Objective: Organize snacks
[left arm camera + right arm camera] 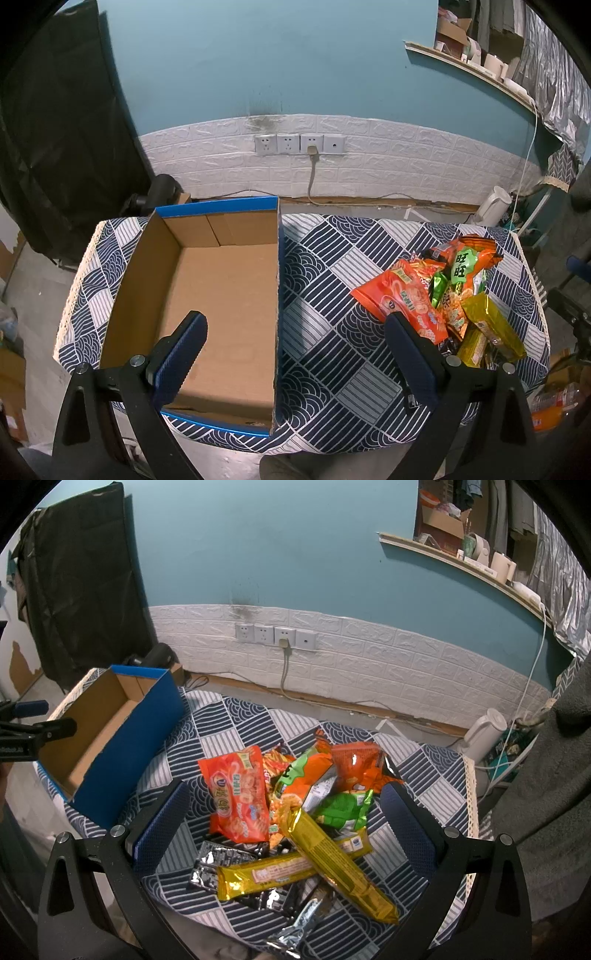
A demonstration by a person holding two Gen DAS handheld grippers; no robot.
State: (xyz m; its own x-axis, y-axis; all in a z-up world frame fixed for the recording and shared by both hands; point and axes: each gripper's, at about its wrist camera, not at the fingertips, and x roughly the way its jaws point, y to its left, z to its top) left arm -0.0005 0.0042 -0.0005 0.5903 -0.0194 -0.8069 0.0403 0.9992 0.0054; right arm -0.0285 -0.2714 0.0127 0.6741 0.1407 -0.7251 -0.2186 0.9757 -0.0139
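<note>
A pile of snack packets (295,812) lies on the patterned tablecloth: an orange bag (240,797), green and orange bags (345,808), two long gold bars (332,856) and silver wrappers (218,864). The pile also shows at the right in the left wrist view (443,295). An empty cardboard box with blue outside (221,295) stands on the table's left; it also shows in the right wrist view (110,731). My left gripper (295,328) is open and empty, above the box's right wall. My right gripper (284,801) is open and empty, hovering over the pile.
The table (332,350) is covered with a blue-white cloth and stands before a teal wall with sockets (299,144) and a plugged cable. A white kettle (484,731) sits beyond the table's far right. A dark cloth hangs at the left.
</note>
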